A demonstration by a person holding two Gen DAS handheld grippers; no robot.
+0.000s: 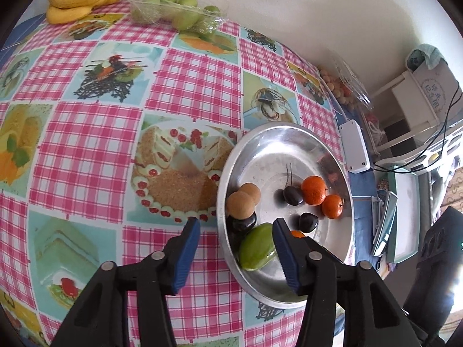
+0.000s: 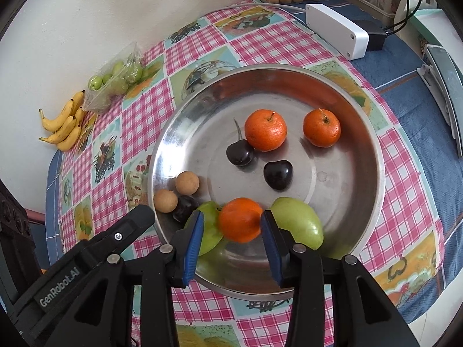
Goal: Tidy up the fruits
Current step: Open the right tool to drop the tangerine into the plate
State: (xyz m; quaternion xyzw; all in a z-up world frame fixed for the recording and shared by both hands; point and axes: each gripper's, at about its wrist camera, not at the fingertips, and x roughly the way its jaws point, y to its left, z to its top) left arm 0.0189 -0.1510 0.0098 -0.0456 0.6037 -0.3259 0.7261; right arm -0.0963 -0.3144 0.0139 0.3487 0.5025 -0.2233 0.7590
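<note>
The mandarin [image 2: 240, 219] sits at the near edge of the metal bowl [image 2: 373, 156], between two green fruits [image 2: 301, 225]. It lies directly between the pads of my right gripper [image 2: 231, 243], whose jaws stand part open with slight gaps either side, so I judge it released, not gripped. My left gripper [image 1: 235, 256], jaws half open and empty, straddles the bowl's near-left rim. The right hand is the nearer one.
</note>
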